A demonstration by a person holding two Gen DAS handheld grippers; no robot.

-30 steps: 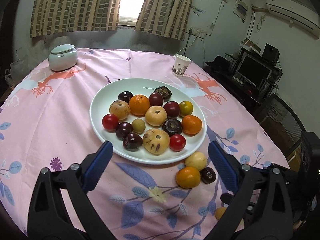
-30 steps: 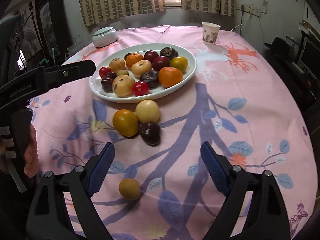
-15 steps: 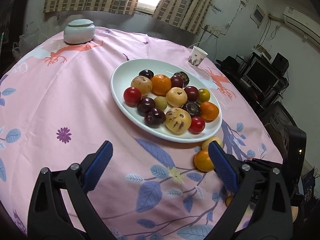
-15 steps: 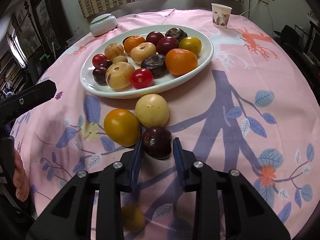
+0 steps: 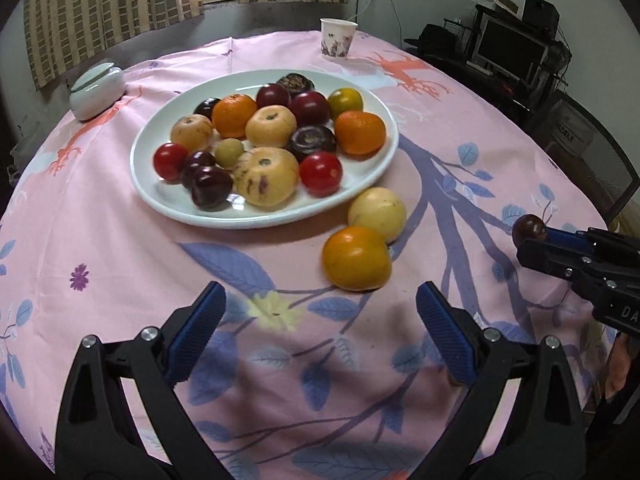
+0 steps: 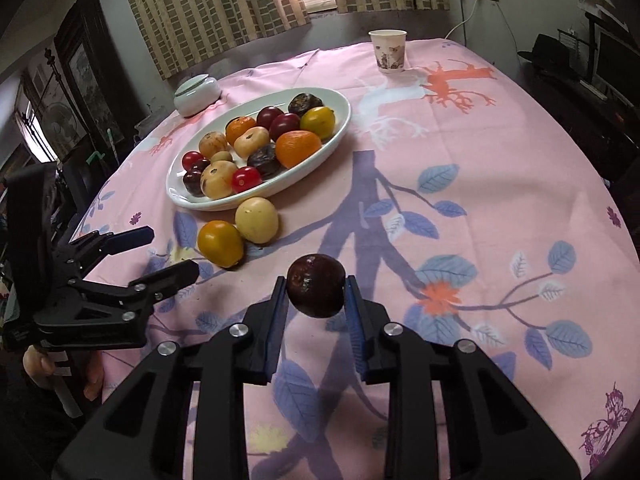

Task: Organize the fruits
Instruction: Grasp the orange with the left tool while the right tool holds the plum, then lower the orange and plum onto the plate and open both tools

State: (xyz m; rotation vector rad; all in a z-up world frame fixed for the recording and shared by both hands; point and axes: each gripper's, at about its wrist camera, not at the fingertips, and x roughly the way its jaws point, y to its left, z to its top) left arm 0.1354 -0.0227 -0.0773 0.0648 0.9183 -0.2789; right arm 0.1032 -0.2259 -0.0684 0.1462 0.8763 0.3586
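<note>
Plum is now pinched between the blue pads of the right gripper and held clear of the cloth, where half a second ago it was only being closed on beside the two loose fruits. The pick is thus judged done, and carriage to the plate remains. To the left, the left gripper is held spread and empty. Farther off, an orange fruit and a pale fruit are left touching, just beside the plate's near rim.
</note>
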